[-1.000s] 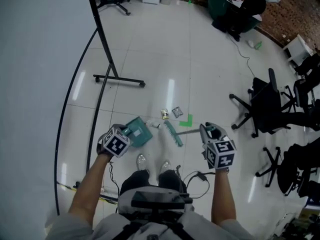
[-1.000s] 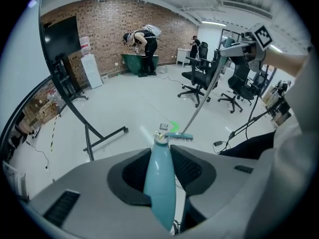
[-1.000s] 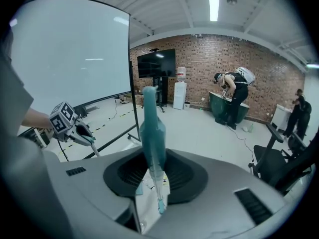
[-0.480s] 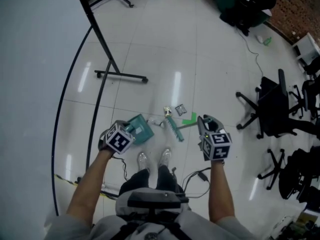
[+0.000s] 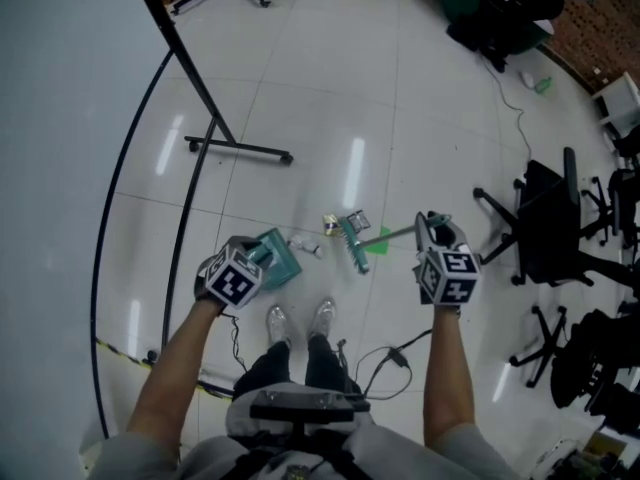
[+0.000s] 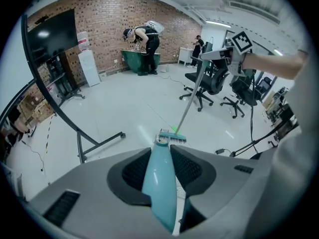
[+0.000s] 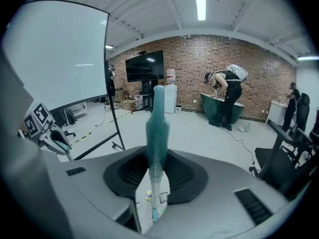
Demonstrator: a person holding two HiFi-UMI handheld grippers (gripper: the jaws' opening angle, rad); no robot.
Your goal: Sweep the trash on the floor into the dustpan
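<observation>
Two firm pinches, left fingers (image 6: 131, 173) on dustpan handle (image 6: 160, 183), right fingers (image 7: 180, 173) on brush handle (image 7: 156, 128), trash (image 5: 304, 246) lying between dustpan (image 5: 280, 260) at left and brush head (image 5: 351, 240) at right.

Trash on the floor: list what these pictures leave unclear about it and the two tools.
- Trash pieces: head view, too small to identify.
- Dustpan: left gripper view shows only its handle; the left gripper's body hides the pan.
- Broom: in the right gripper view the right gripper's body hides nearly all of its lower end.
- Dustpan's contents: head view, too small to tell.
</observation>
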